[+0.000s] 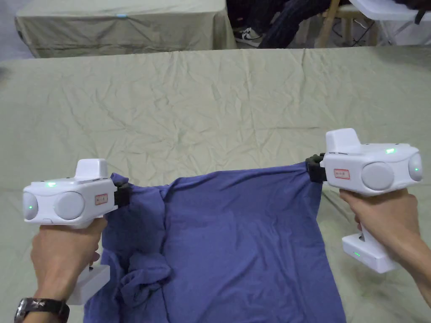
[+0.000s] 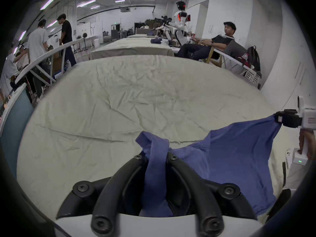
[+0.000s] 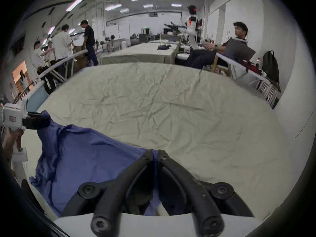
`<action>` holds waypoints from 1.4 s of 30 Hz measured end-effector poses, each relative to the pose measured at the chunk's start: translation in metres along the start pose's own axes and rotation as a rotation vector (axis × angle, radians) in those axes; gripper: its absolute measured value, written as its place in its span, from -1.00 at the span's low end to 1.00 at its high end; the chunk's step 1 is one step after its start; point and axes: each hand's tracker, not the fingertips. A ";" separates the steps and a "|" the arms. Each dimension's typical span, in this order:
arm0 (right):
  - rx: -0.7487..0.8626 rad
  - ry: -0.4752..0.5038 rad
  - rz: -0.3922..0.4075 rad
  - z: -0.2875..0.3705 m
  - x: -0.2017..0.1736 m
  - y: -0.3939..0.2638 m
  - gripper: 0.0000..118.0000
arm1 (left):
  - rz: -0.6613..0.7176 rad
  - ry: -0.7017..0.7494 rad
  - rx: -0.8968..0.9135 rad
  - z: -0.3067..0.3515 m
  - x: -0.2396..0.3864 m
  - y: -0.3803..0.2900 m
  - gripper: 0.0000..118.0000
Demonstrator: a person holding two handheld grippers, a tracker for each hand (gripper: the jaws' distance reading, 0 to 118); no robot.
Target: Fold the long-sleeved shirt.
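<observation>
A blue long-sleeved shirt hangs stretched between my two grippers above the near edge of the table. My left gripper is shut on a bunched corner of the shirt, with cloth poking out past the jaws. My right gripper is shut on the other top corner, a thin fold of the shirt caught between its jaws. A crumpled sleeve dangles below the left side. The shirt's lower part runs out of the head view.
The table is covered with a wrinkled beige cloth. Beyond its far edge stands another covered table, and a seated person's legs show at the back. Other people stand far off at the left.
</observation>
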 end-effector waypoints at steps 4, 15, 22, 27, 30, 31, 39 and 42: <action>0.032 0.007 0.010 0.044 -0.004 -0.026 -0.89 | 0.018 0.006 0.039 0.046 -0.001 -0.020 -0.73; 0.025 0.017 0.000 0.122 -0.021 -0.125 -0.89 | 0.022 0.010 0.050 0.121 -0.004 -0.113 -0.73; -0.084 0.027 -0.075 0.122 -0.029 -0.202 -0.88 | 0.089 0.004 -0.032 0.118 -0.021 -0.183 -0.73; -0.115 0.024 -0.111 0.124 -0.029 -0.225 -0.89 | 0.130 0.004 -0.052 0.119 -0.030 -0.209 -0.73; -0.126 0.012 -0.115 0.125 -0.029 -0.231 -0.88 | 0.144 0.010 -0.060 0.120 -0.030 -0.218 -0.73; -0.132 0.004 -0.109 0.125 -0.029 -0.233 -0.88 | 0.155 0.019 -0.055 0.120 -0.032 -0.220 -0.73; -0.164 -0.006 -0.072 0.119 -0.036 -0.240 -0.88 | 0.139 0.038 -0.084 0.113 -0.031 -0.224 -0.73; -0.199 0.022 -0.074 0.119 -0.037 -0.241 -0.86 | 0.104 0.060 -0.082 0.115 -0.028 -0.224 -0.41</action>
